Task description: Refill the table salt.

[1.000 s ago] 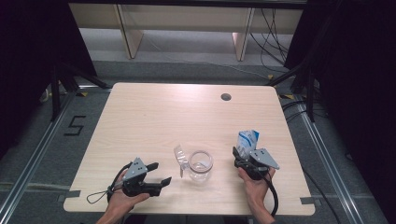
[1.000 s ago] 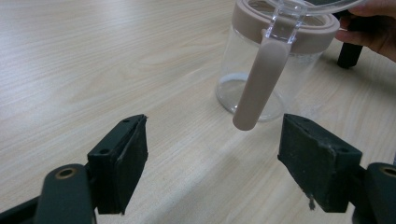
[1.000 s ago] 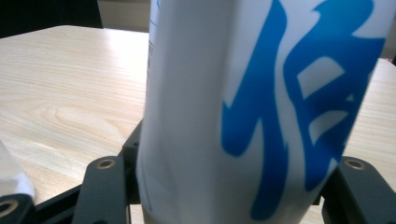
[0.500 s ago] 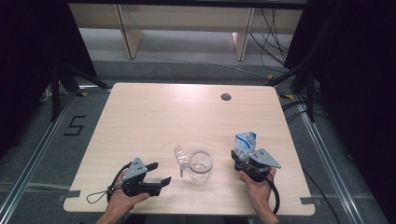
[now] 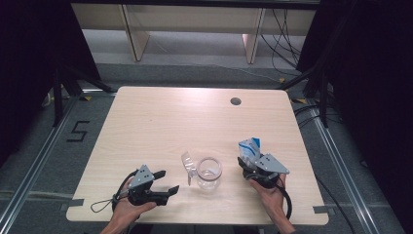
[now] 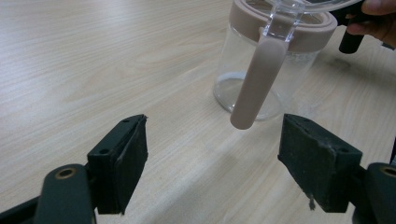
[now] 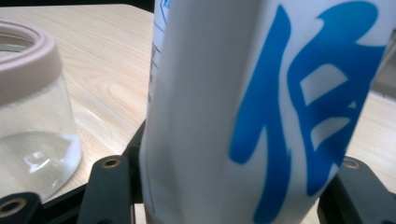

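A clear glass jar [image 5: 209,174] with a beige collar stands near the table's front middle, its clear lid [image 5: 188,165] flipped open to its left. My left gripper [image 5: 165,182] rests on the table to the jar's left, jaws wide open and pointing at it. In the left gripper view nothing is between the pads [image 6: 122,158], and the jar [image 6: 275,56] with its beige strap [image 6: 254,79] stands just beyond the left gripper [image 6: 215,154]. My right gripper [image 5: 249,163] is shut on a white pack with blue print [image 5: 250,147], held upright to the right of the jar. The pack [image 7: 261,107] sits between the jaws of the right gripper [image 7: 233,191], with the jar [image 7: 28,107] close beside it.
The light wooden table [image 5: 160,122] has a round cable hole [image 5: 235,101] at the back right. A cable loop [image 5: 100,204] trails from the left gripper near the front edge. Shelving and loose cables lie on the floor beyond the table.
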The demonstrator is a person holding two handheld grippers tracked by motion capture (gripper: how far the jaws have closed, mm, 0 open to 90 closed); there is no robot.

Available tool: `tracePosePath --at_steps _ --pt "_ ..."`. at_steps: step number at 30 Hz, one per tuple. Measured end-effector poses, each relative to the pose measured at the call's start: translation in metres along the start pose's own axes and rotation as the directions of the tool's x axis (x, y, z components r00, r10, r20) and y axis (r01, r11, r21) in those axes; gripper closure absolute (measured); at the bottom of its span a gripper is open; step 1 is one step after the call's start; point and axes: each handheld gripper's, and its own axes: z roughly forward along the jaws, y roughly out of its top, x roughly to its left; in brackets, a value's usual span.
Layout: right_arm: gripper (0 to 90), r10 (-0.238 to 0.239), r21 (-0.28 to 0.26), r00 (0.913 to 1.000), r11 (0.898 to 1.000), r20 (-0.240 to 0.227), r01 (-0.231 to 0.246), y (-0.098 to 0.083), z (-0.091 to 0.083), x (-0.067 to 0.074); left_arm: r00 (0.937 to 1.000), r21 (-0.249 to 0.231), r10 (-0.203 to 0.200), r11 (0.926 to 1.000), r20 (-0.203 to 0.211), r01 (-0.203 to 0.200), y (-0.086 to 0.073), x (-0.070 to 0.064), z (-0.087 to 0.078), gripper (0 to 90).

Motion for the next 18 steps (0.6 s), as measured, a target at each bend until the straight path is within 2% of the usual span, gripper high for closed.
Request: tracePosePath --at_steps 1,2,3,4,5,7,9,12,13,15,16,18 --pt "42.8 -0.007 -0.003 1.0 1.0 -0.004 0.007 0.001 0.0 0.0 1.0 -0.004 -0.003 1.0 0.001 0.003 0.0 0.0 0.0 23.3" --pt "42.8 -0.02 0.007 0.9994 1.0 -0.03 0.02 0.002 0.0 0.0 1.0 -0.004 -0.005 1.0 0.002 0.005 0.0 -0.001 0.001 23.3" --pt "42.8 -0.048 -0.007 0.9978 0.999 -0.046 0.048 0.004 0.0 0.0 1.0 0.001 -0.001 1.0 0.002 0.001 0.0 0.0 0.0 23.3" --pt "42.8 -0.083 -0.021 0.9958 0.996 -0.038 0.082 0.005 0.0 -0.002 1.0 0.011 0.008 0.9999 -0.002 -0.008 0.0 -0.001 0.0 23.3" --pt "42.8 -0.105 -0.043 0.9936 0.994 -0.043 0.103 0.007 0.001 -0.002 1.0 0.009 -0.004 1.0 -0.003 0.004 0.0 -0.001 0.001 23.3" --pt "42.9 -0.146 -0.045 0.9879 0.989 -0.052 0.144 0.009 0.002 -0.002 1.0 0.009 0.005 0.9999 -0.003 -0.005 0.0 -0.002 0.0 23.3" --pt "43.1 -0.142 -0.051 0.9878 0.989 -0.064 0.139 0.009 0.004 -0.002 1.0 0.009 0.001 1.0 -0.005 -0.001 0.0 -0.002 0.0 23.3" --pt "43.1 -0.175 -0.031 0.9819 0.984 -0.073 0.173 0.009 0.004 -0.004 1.0 0.005 0.001 1.0 0.004 -0.001 0.0 -0.002 0.001 23.3" --pt "43.1 -0.172 -0.042 0.9832 0.985 -0.062 0.169 0.009 0.005 -0.004 1.0 0.011 0.003 0.9999 -0.001 -0.003 0.0 -0.003 0.0 23.3" --pt "43.1 -0.194 -0.046 0.9795 0.98 -0.054 0.192 0.01 0.005 -0.007 1.0 0.015 0.006 0.9999 0.001 -0.006 0.0 -0.003 0.001 23.3" --pt "43.1 -0.235 -0.036 0.9707 0.972 -0.047 0.234 0.012 0.004 -0.007 1.0 0.015 0.007 0.9999 0.002 -0.007 0.0 -0.003 0.001 23.3" --pt "43.1 -0.286 -0.036 0.9576 0.958 -0.037 0.284 0.015 0.002 -0.007 1.0 0.007 -0.002 1.0 0.002 0.002 0.0 -0.003 0.001 23.2"
